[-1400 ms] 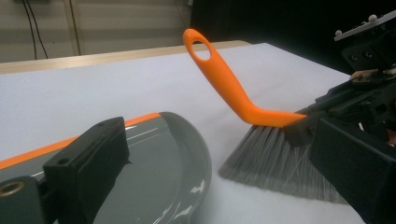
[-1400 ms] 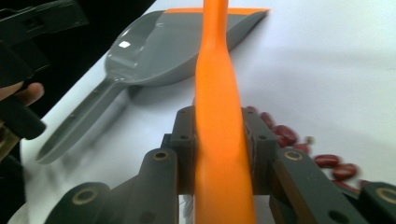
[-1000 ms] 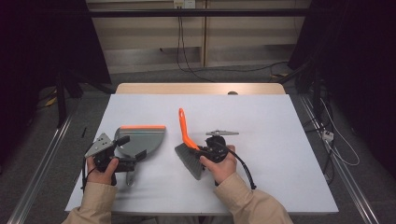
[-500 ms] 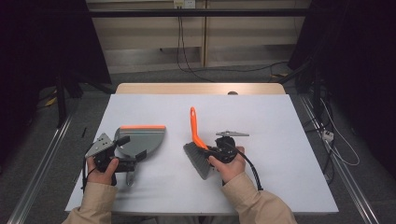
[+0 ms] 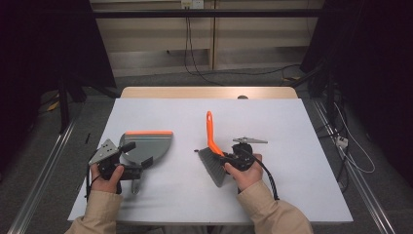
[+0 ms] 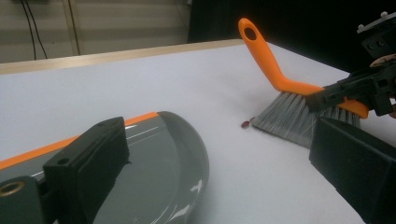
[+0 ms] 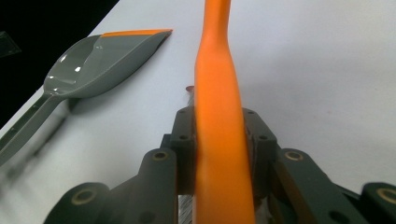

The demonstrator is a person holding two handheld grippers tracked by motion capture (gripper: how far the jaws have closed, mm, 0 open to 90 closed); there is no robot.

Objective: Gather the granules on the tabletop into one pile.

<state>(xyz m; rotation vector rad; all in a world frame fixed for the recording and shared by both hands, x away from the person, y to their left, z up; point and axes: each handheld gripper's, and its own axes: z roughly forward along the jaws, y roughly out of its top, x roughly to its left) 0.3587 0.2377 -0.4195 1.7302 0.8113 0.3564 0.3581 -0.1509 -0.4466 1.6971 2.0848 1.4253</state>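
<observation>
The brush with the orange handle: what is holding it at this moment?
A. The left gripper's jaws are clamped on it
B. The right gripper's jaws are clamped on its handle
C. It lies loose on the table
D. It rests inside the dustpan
B: the right gripper has its jaws pressed on both sides of the brush handle, while the left gripper is at the dustpan.

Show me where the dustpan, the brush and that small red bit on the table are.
dustpan (image 5: pixel 148 145): high view, on its grey scoop.
brush (image 6: pixel 268 60): left gripper view, on its orange handle.
small red bit (image 6: pixel 244 124): left gripper view, on the piece beside the bristles.
</observation>
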